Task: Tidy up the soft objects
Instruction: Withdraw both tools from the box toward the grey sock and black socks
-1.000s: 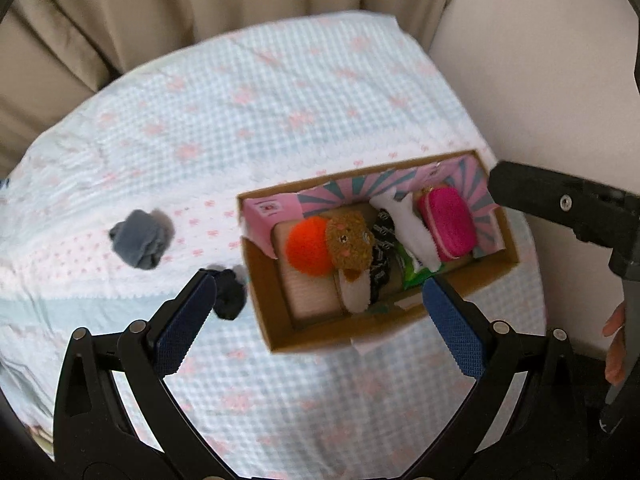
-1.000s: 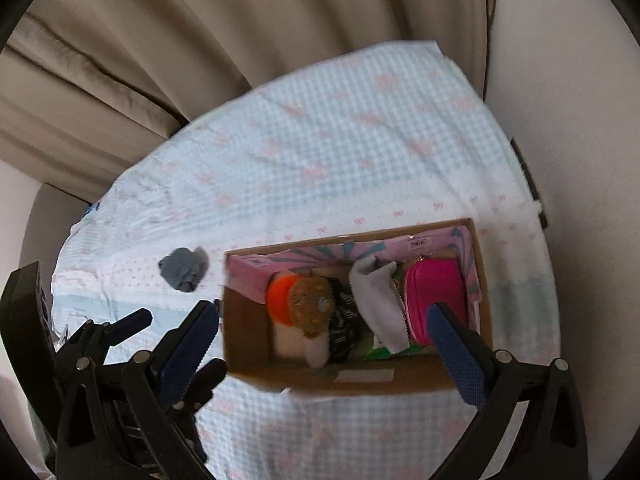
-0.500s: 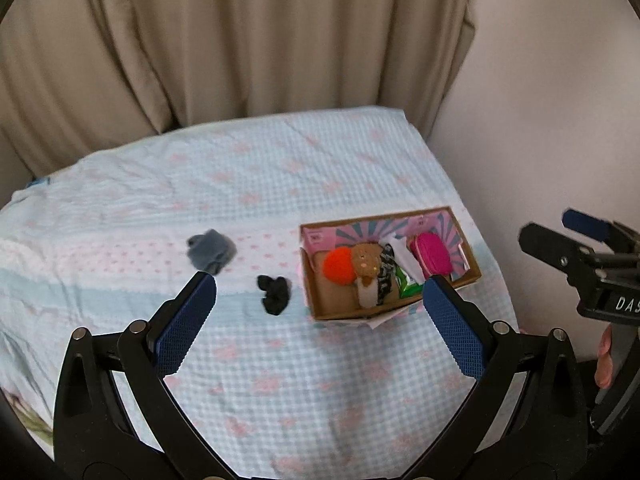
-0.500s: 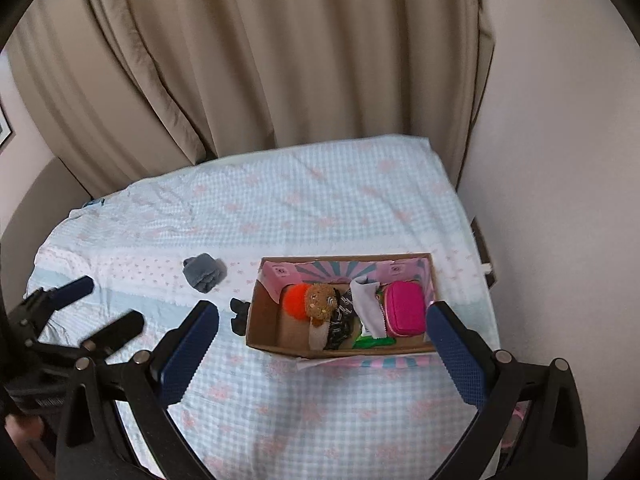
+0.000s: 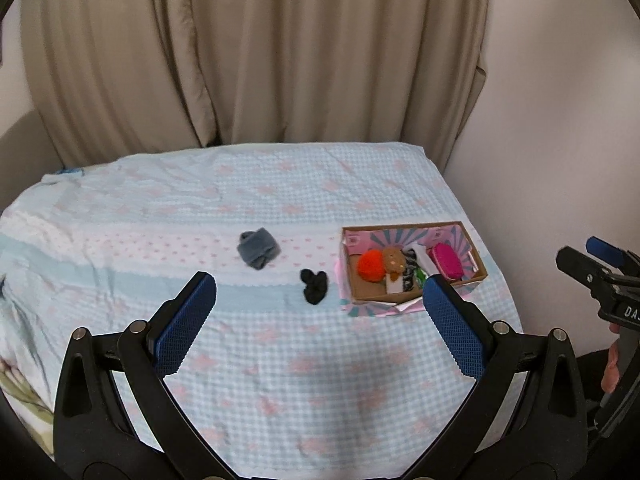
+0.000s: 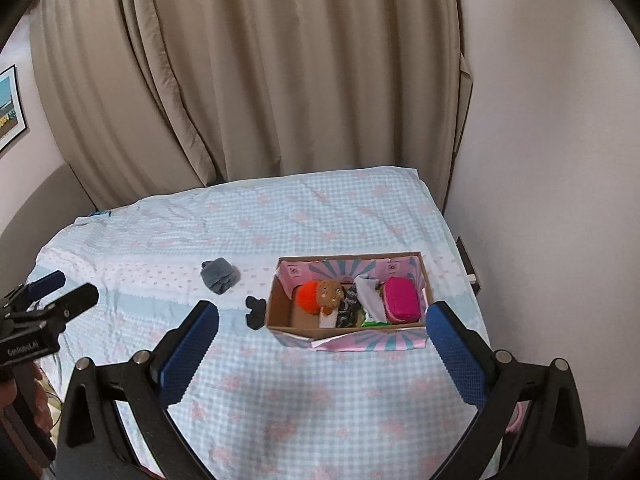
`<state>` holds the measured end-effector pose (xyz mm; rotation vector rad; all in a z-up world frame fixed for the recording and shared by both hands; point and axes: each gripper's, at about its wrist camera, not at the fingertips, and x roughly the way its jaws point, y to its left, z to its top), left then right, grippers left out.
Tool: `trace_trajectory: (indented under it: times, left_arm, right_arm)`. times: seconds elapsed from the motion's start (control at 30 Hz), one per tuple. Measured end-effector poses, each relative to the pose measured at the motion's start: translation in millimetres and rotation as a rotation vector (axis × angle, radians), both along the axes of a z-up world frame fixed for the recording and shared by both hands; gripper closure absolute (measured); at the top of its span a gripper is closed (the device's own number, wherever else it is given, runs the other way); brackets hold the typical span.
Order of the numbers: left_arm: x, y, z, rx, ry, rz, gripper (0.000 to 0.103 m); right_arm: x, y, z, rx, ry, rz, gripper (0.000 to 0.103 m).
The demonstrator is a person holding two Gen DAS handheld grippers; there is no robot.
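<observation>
Black scrunchie (image 5: pixel 314 286) and grey sock (image 5: pixel 257 248) are lying ahead of the left gripper (image 5: pixel 318 320), left of the box (image 5: pixel 416 300); both grippers, including the right gripper (image 6: pixel 322 350), are gaping wide, empty. Descending squarely over the nearer bundle seems wisest.

Bed cover (image 5: pixel 280 360) is soft matt woven cloth w/ slight wrinkles. Behind it, beige curtain (image 5: pixel 260 52) hangs in heavy cloth folds w/ faint sheen. At frame right, box (image 6: pixel 280 316) is matt brown cardboard w/ smooth printed paper lining. In it, orange pom-pom (image 6: pixel 309 293) looks fuzzy; pink pouch (image 6: pixel 401 299) looks fine-textured fabric. Gray cloth bundle (image 5: pixel 257 249) seems soft knit. Gripper pads (image 5: pixel 186 322) are blue, rough, grid-textured, on matt black plastic arms w/ shiny metal screws.
</observation>
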<state>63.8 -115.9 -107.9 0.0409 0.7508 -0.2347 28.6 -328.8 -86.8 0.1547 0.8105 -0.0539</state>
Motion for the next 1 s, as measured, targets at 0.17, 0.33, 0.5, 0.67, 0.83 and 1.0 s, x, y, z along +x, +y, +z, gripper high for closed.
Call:
trace_trajectory:
  times: [0.17, 0.33, 0.5, 0.67, 0.83, 1.0]
  left_arm:
    - [8, 35, 6, -0.001, -0.042, -0.02, 0.0]
    - [34, 77, 0, 0.002, -0.041, -0.073, 0.0]
    - [62, 119, -8, 0.041, -0.039, -0.163, 0.0]
    - [104, 155, -29, 0.063, -0.03, -0.266, 0.0]
    - [150, 172, -63, 0.07, -0.003, -0.329, 0.0]
    - [198, 171, -114, 0.063, 0.038, -0.365, 0.0]
  right_arm:
    - [-6, 29, -2, -0.005, -0.008, 0.0, 0.0]
    - [0, 75, -11, -0.027, -0.03, -0.059, 0.0]
    - [14, 123, -21, 0.007, -0.04, -0.183, 0.0]
    - [32, 169, -43, 0.004, -0.032, -0.282, 0.0]
    - [57, 201, -74, -0.005, -0.004, -0.355, 0.0]
    - [87, 224, -126, -0.037, 0.024, -0.382, 0.0]
